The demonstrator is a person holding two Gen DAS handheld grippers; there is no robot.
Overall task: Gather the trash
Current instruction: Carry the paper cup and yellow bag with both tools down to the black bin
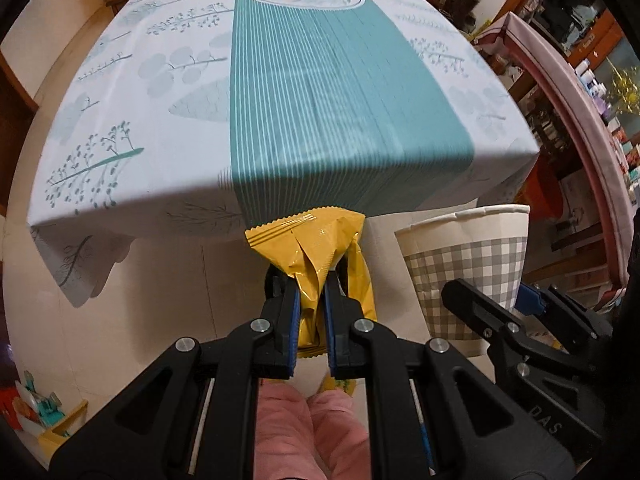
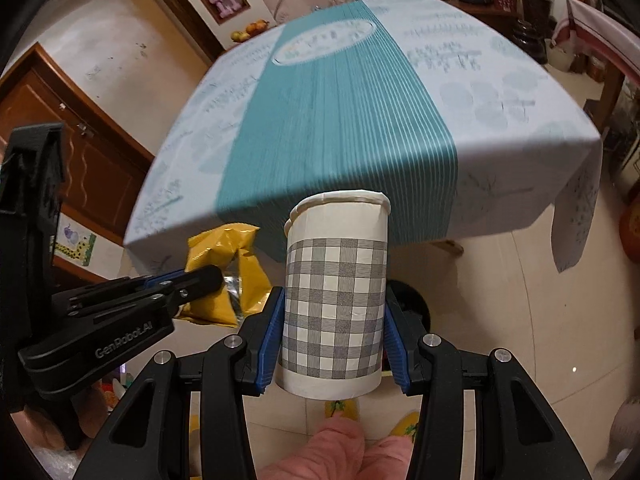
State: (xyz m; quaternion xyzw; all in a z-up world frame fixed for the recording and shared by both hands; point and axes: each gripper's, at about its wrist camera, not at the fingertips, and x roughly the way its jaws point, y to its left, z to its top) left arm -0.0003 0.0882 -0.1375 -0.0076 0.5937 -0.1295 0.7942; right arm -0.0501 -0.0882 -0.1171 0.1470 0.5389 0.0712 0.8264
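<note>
My left gripper (image 1: 312,280) is shut on a crumpled yellow snack wrapper (image 1: 316,244), held in the air just off the table's near edge. The right wrist view shows that wrapper (image 2: 224,248) and the left gripper (image 2: 208,276) at lower left. My right gripper (image 2: 334,312) is shut on a stack of checked paper cups (image 2: 336,296), upright, rim up, also off the table's front edge. In the left wrist view the paper cups (image 1: 468,264) and the right gripper (image 1: 520,304) sit to the right of the wrapper.
A table under a white and teal leaf-print cloth (image 1: 160,92) fills the view ahead. Pink-clad legs (image 1: 312,428) are below the grippers. A dark round bin (image 2: 412,300) shows on the tiled floor behind the cups. Shelves and clutter (image 1: 592,80) line the right side.
</note>
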